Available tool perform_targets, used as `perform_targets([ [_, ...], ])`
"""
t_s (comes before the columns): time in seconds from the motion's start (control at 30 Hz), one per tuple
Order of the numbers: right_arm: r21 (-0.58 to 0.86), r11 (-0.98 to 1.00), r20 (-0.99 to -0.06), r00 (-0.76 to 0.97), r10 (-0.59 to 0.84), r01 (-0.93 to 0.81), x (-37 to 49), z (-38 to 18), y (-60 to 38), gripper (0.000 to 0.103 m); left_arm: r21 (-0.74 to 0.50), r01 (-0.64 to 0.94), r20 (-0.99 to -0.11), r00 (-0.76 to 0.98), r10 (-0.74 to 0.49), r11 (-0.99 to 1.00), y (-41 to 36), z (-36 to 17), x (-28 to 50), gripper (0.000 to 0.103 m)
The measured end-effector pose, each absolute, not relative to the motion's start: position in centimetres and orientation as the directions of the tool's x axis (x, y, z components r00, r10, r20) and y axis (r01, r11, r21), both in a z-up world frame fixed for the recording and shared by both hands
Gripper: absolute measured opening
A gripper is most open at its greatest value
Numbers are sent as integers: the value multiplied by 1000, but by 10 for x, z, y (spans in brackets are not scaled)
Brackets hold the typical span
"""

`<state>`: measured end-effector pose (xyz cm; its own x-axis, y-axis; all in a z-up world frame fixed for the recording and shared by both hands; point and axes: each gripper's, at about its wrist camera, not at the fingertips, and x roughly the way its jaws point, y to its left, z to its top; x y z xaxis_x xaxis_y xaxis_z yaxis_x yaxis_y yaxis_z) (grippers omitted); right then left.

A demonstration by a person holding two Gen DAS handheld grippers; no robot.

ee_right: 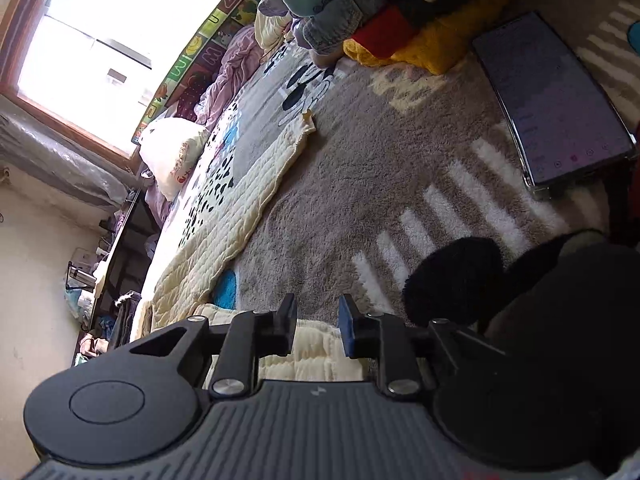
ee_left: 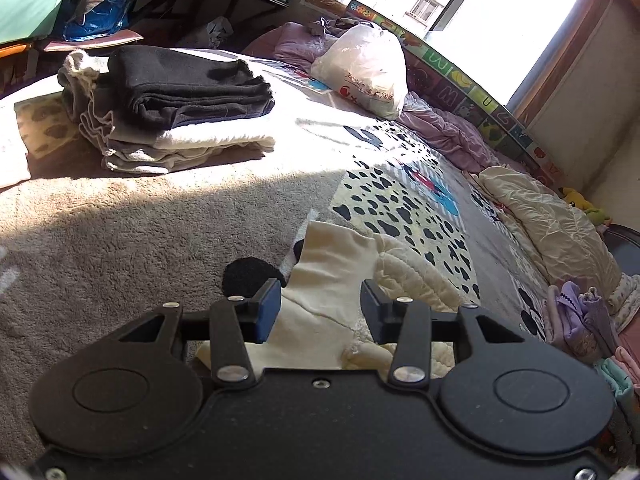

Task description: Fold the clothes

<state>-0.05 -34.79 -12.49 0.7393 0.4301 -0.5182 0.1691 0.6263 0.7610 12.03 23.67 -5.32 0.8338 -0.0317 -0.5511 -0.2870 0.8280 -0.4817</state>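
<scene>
A cream quilted garment (ee_left: 340, 276) lies on the patterned plush rug. In the left wrist view its smooth cream lining lies just under and ahead of my left gripper (ee_left: 320, 308), which is open with nothing between its fingers. In the right wrist view the same cream garment (ee_right: 240, 200) stretches away to the upper left, with one edge (ee_right: 312, 348) under my right gripper (ee_right: 318, 326). The right gripper is open with a narrow gap, just above the cloth. A stack of folded clothes (ee_left: 176, 108), black on top, sits on the rug at the far left.
A white plastic bag (ee_left: 364, 68) and pink bedding (ee_left: 448, 132) lie by the window. A cream duvet (ee_left: 548, 228) and purple clothes (ee_left: 576, 316) are at right. A phone (ee_right: 552, 96) lies on the rug near piled colourful clothes (ee_right: 400, 20).
</scene>
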Motion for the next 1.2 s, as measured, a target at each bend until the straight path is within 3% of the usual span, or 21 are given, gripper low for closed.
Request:
perform_targets([
  [0.17, 748, 657, -500, 733, 461, 97, 50, -111, -337, 30, -479, -280, -604, 793, -81, 832, 268, -65, 167, 43],
  [0.4, 724, 688, -518, 692, 502, 43, 121, -114, -307, 35, -565, -255, -647, 727, -229, 784, 291, -110, 225, 43],
  [0.6, 716, 698, -536, 655, 532, 19, 168, -128, -268, 35, -585, -97, -609, 707, -358, 805, 275, -122, 250, 44],
  [0.73, 722, 691, -529, 657, 537, 17, 190, -137, -250, 35, -570, -60, -610, 700, -373, 819, 270, -128, 256, 44],
  [0.77, 725, 688, -527, 660, 535, 21, 195, -140, -247, 35, -560, -49, -608, 702, -370, 827, 268, -127, 256, 37],
  [0.8, 727, 686, -526, 662, 534, 25, 198, -143, -245, 35, -543, -27, -610, 700, -372, 839, 265, -126, 256, 18],
  [0.83, 727, 686, -529, 661, 532, 29, 202, -146, -242, 35, -531, -3, -608, 697, -379, 847, 260, -125, 256, 13],
  [0.93, 724, 689, -535, 659, 529, 35, 208, -153, -233, 35, -466, 38, -587, 734, -341, 884, 249, -115, 250, 8],
  [1.07, 728, 686, -513, 676, 529, 16, 209, -152, -224, 35, -422, 17, -476, 847, -237, 907, 256, -74, 233, 7],
  [1.1, 727, 687, -504, 683, 528, 5, 208, -150, -222, 35, -387, 1, -441, 878, -187, 922, 256, -61, 228, 7],
  [1.2, 714, 699, -480, 708, 519, -28, 208, -140, -216, 35, -177, -106, -463, 886, 12, 979, 243, -54, 236, 7],
])
